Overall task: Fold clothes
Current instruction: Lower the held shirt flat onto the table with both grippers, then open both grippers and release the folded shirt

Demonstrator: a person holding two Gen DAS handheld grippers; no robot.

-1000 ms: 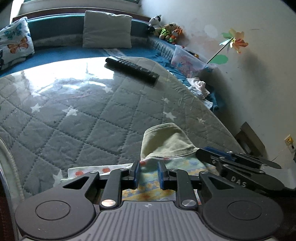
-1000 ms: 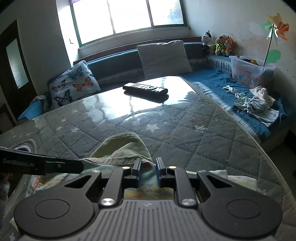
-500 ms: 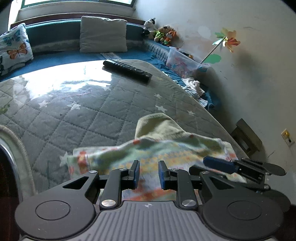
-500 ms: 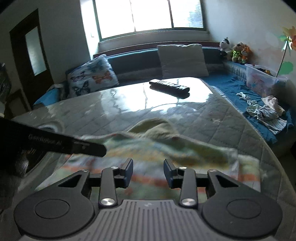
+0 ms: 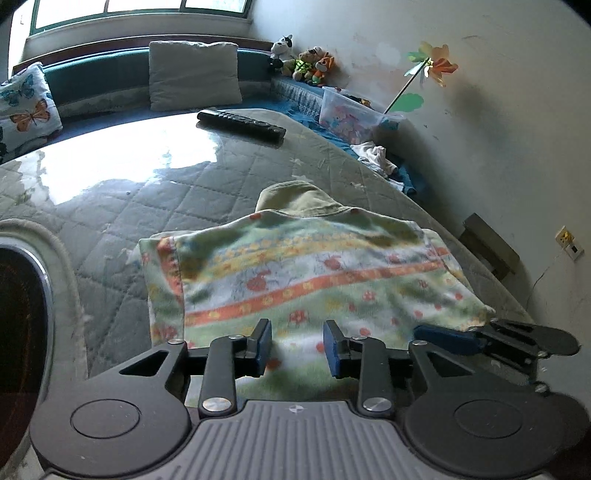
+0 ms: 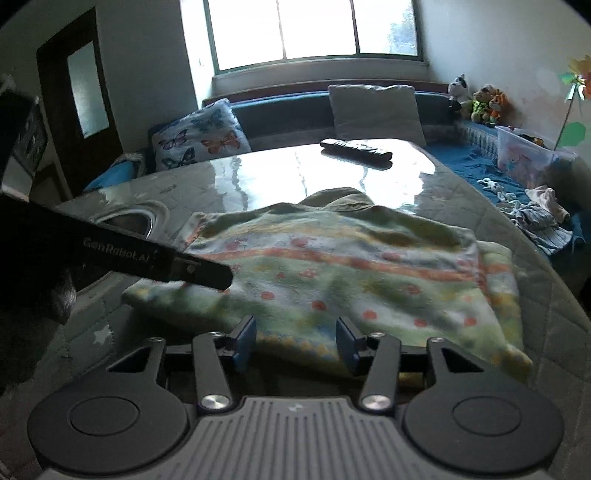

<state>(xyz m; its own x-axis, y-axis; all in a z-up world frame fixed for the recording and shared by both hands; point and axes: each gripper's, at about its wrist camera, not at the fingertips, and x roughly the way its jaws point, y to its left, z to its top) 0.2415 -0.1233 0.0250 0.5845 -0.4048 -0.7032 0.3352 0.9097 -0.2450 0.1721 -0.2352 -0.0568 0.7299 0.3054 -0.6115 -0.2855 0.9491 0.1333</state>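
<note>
Each camera sits just behind its own gripper and looks forward and downward along the fingers, close over the quilted worktop [image 5: 155,206]. The left view faces the right-hand wall; the right view faces the window [image 6: 314,29]. Both share the patterned cloth [image 5: 314,266], the remote [image 6: 356,148] and the grey cushion [image 5: 194,75].

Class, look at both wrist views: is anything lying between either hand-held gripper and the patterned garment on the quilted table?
Nothing visible. The patterned garment lies directly ahead of the left hand-held gripper and the right hand-held gripper, whose jaws are opening and pressing on nothing. The remote control lies well beyond it.
</note>
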